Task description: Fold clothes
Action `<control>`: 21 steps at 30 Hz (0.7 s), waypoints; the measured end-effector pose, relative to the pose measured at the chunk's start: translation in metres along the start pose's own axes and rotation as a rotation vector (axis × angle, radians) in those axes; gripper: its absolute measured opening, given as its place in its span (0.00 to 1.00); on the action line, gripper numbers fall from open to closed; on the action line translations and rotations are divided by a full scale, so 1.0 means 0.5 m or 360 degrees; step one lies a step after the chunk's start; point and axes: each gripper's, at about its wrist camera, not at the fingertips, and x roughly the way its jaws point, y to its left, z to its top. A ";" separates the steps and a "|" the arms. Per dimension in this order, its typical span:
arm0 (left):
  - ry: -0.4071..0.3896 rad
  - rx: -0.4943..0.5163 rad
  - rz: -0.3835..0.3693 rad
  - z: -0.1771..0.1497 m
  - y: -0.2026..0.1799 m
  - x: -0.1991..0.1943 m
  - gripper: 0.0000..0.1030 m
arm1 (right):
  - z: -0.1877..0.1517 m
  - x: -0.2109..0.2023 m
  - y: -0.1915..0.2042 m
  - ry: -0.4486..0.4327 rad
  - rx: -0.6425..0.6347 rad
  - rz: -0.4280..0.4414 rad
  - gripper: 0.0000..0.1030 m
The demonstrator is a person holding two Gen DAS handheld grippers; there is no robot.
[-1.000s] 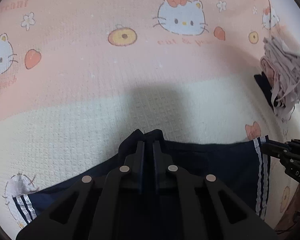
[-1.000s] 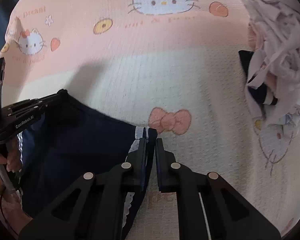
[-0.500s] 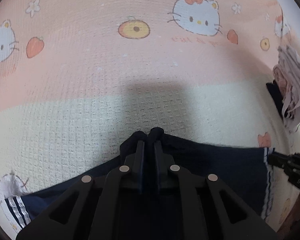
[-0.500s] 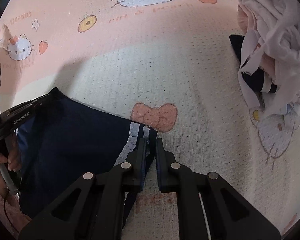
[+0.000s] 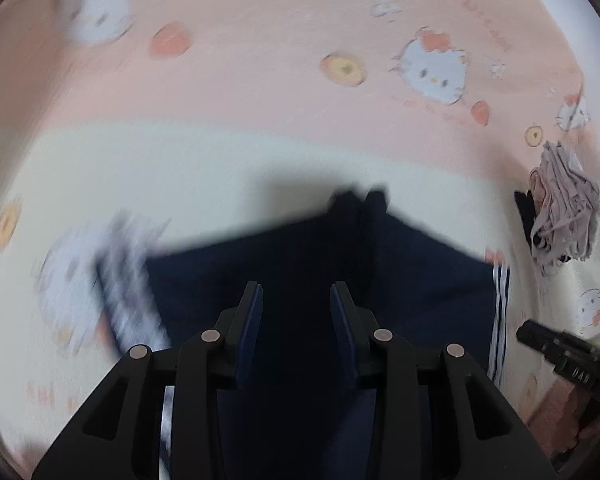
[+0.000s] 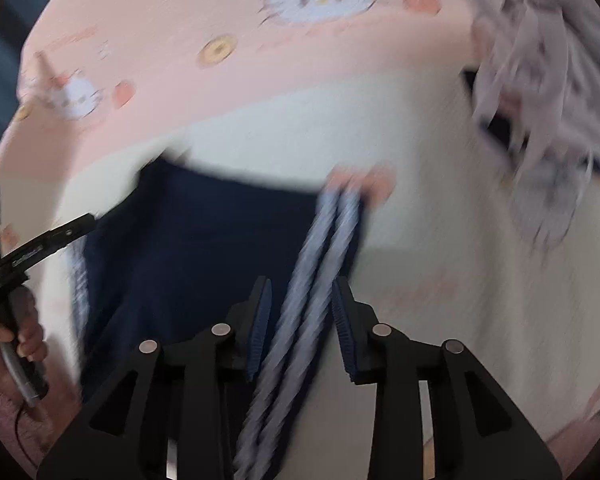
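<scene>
On a pink-and-cream cartoon-cat blanket (image 5: pixel 228 92), lies flat a dark navy garment (image 5: pixel 312 264) with white side stripes (image 5: pixel 500 320), spread just ahead of both tongs. From the left wrist view: left tongs (image 5: pixel 296 312) spread apart over the navy cloth, gripping nothing; far edge of the cloth bunched into a small peak; striped hem at the left blurred by motion; tip of the right tongs poking in at the lower right. Only from the right wrist view: right tongs (image 6: pixel 300 308) likewise parted, the striped edge (image 6: pixel 320 248) running lengthwise through the gap between the two fingers, contact with either finger not discernible through the blur; left tongs seen side-on at the far left, reaching toward the garment's near-left corner, handle wrapped by a bare hand (image 6: pixel 20 336) above a pinkish sleeve. Off to the right in both views, well apart from the navy cloth, sits a crumpled pile of pale clothes (image 6: pixel 540 80) with a dark piece beneath. Beyond the garment's far edge, bare blanket stretching across the cream band into the pink band.
</scene>
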 end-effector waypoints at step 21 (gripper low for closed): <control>0.0204 -0.0663 -0.0309 -0.323 0.184 -0.053 0.36 | -0.295 -0.059 -0.015 0.0311 0.0216 0.0033 0.37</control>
